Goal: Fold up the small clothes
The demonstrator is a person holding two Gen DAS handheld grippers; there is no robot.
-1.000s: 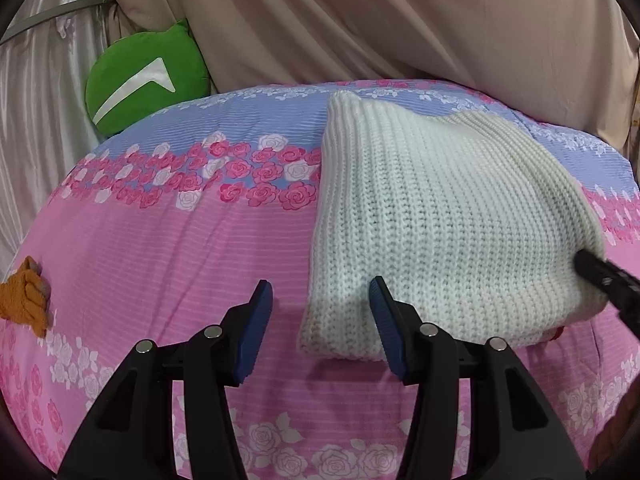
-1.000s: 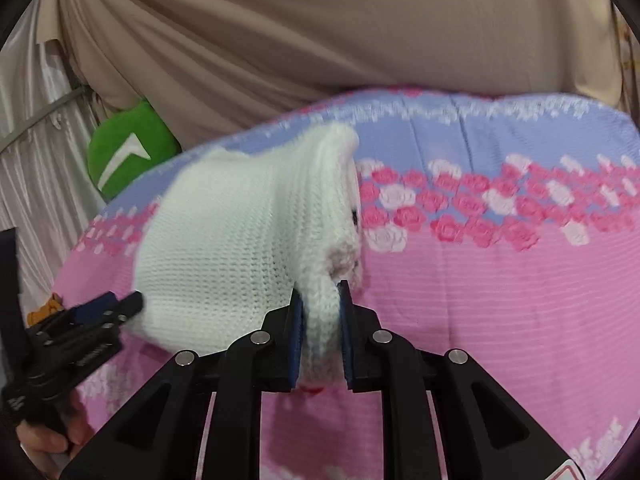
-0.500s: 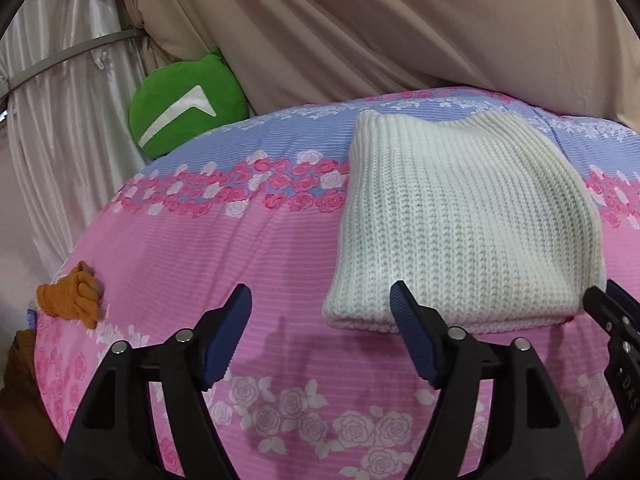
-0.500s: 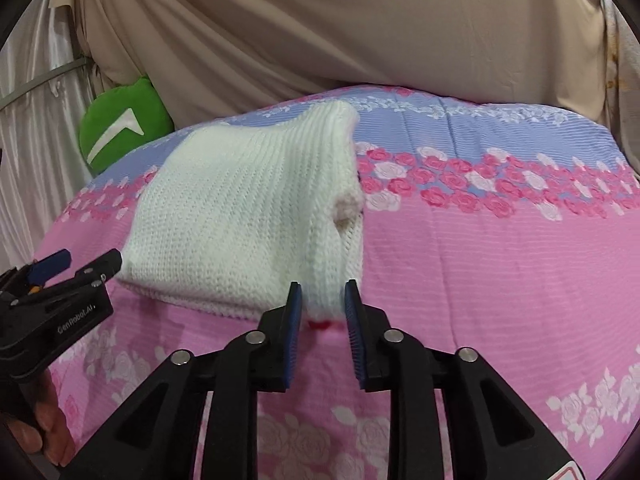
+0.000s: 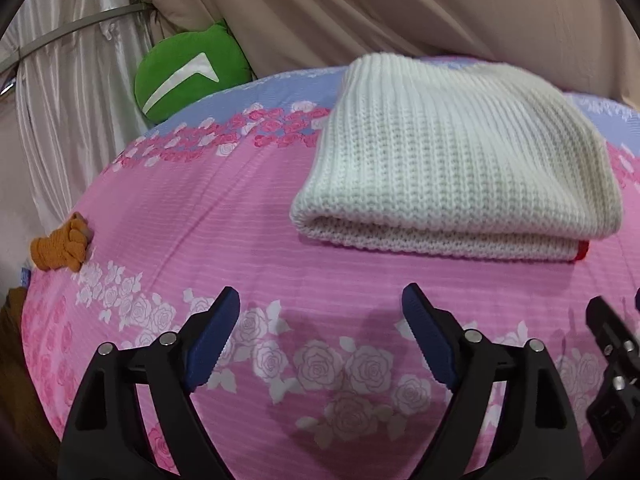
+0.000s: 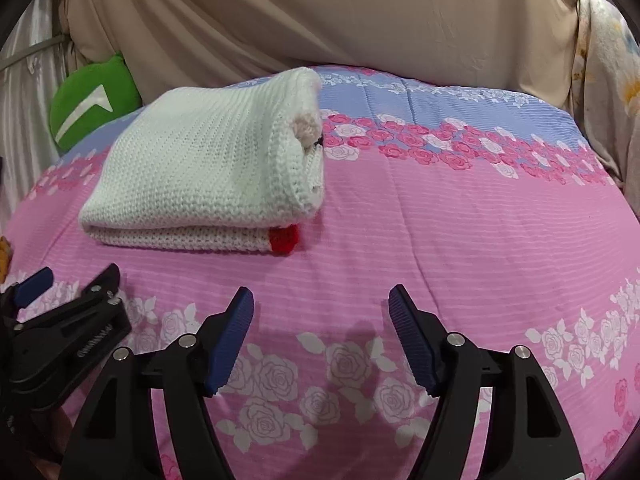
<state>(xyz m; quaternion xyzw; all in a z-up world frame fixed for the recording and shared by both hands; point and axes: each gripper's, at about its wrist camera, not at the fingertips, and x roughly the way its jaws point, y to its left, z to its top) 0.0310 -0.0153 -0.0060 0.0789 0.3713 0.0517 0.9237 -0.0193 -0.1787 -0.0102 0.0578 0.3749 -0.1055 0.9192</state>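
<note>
Released and backed off: white knit sweater (image 6: pixel 200 168) lies folded on pink floral bedspread (image 6: pixel 460 240), ahead-left of right gripper (image 6: pixel 321 300), ahead-right of left gripper (image 5: pixel 321 300). Both wide open, empty. Soft, light, prob. floppy; grip folded edge.

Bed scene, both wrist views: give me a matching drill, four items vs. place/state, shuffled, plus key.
Items:
1. sweater
2. green cushion
3. orange glove
4. right gripper

Place/state:
A. at the bed's left edge
B. open, holding nothing
C. folded flat on the bedspread
D. against the beige drape behind the bed

Pairs: 1-C, 2-D, 3-A, 4-B
</note>
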